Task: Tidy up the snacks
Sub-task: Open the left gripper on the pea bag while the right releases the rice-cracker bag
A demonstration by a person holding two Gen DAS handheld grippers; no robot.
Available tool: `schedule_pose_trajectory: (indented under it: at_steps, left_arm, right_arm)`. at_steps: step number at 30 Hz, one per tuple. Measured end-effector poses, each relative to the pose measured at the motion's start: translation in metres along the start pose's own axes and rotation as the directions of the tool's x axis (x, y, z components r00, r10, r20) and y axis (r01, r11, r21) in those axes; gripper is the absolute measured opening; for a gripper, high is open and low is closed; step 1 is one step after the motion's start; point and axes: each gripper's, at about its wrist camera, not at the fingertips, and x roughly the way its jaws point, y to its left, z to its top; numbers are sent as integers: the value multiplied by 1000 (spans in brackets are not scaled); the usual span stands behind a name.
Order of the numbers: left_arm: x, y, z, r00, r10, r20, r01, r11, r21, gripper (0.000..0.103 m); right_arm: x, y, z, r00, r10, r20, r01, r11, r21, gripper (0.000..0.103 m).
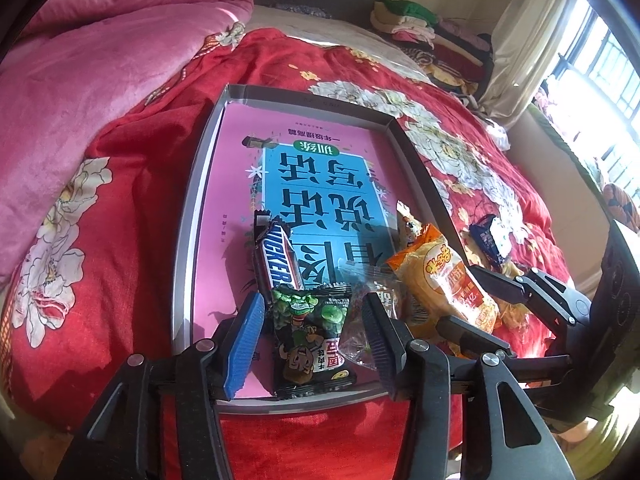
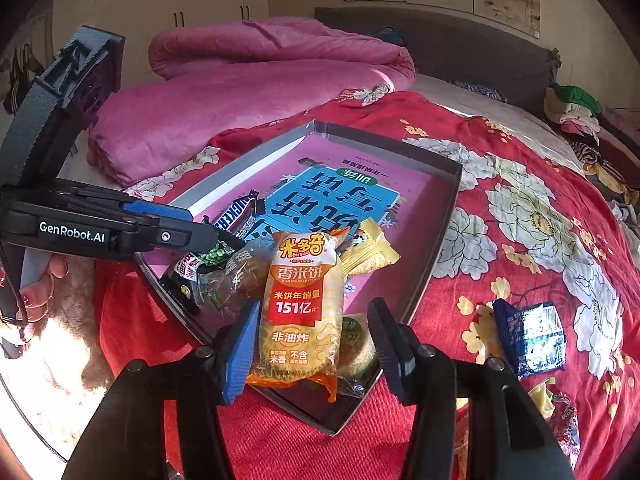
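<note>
Snacks crowd a shallow box (image 1: pixel 200 168) on the bed's red floral quilt (image 1: pixel 120 200).
Left hand-held gripper (image 1: pixel 312 322) gapes around the green pea packet (image 1: pixel 310 336) at lower centre; right hand-held gripper (image 2: pixel 314 344) gapes around the orange rice-cracker bag (image 2: pixel 300 312).

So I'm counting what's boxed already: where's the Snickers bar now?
Inside the box, near its left wall in the left wrist view, the Snickers bar lies just beyond the green pea packet.

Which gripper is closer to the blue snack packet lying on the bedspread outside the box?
Right. The right gripper straddles the orange rice cracker pack at the box's near corner, beside the blue packet. The left gripper is farther, open around the green pea packet.
</note>
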Motion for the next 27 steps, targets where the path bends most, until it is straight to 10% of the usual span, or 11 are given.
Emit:
schedule_pose_trajectory:
  at_steps: [27]
  left_arm:
    - [-12, -5, 2, 998, -25, 54, 25, 1000, 5, 75]
  right_arm:
    - [-41, 2, 2, 991, -15, 131, 14, 1000, 6, 67]
